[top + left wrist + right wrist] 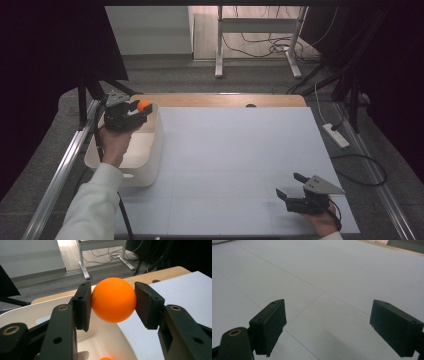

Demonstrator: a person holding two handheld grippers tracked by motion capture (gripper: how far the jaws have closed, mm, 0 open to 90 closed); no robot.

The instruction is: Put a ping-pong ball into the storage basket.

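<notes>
I held the orange ball (113, 300) clamped between the jaws of the left gripper (131, 111), above the white bin (150, 165), probably to drop it there. The right gripper (292, 186) waited wide open and empty over the table (235, 150).

Two orange balls (113, 300) (106, 358), one white bin (150, 165), two claws (141, 108) (291, 186).

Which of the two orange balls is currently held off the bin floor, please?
The larger-looking orange ball, clamped in the left gripper; the other ball lies in the white bin.
</notes>
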